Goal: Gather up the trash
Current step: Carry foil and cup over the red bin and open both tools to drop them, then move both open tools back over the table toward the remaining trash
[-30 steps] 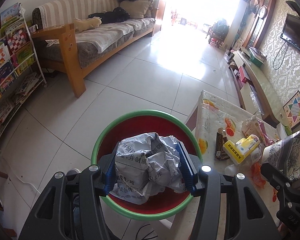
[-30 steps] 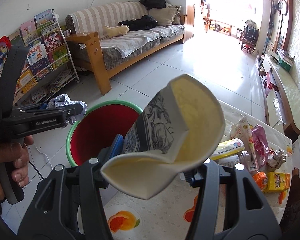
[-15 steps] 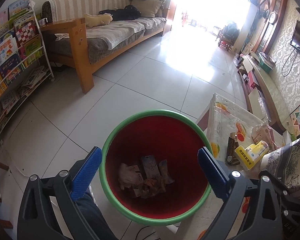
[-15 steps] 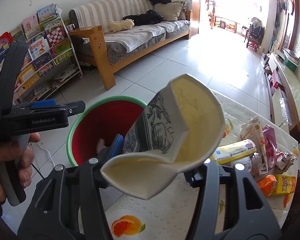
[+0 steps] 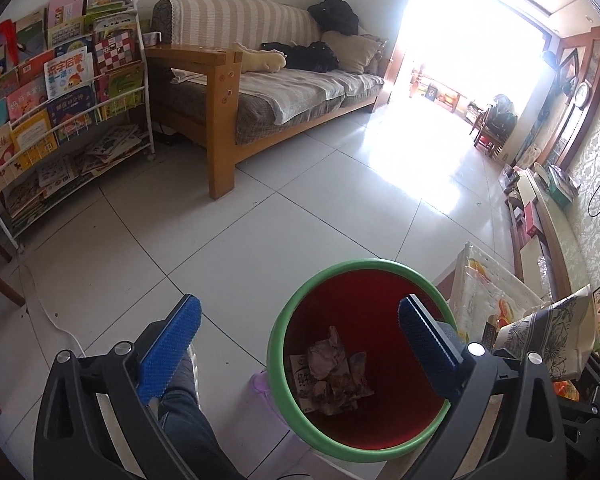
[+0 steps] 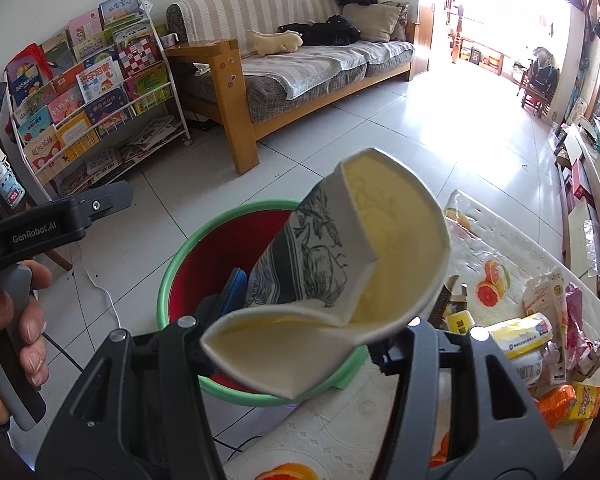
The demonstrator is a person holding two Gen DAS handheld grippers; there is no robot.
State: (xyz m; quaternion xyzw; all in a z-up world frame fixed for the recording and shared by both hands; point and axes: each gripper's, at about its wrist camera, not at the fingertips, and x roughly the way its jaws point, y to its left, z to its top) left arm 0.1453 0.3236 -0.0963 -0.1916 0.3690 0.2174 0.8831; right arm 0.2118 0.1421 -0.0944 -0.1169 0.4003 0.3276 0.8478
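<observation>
Crowding table (image 6: 340,432): snack wrappers (image 6: 548,332)

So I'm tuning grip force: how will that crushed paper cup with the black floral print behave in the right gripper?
The crushed paper cup with black floral print looks thin and already folded, so probably floppy and light. Held in the right gripper, it would likely deform further rather than slip.

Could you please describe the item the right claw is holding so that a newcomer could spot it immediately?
Start at the red bin with the green rim beside the table. Just above it, the right claw grips a squashed paper cup. Unlike the colourful wrappers, it is white with black line drawings.
</observation>
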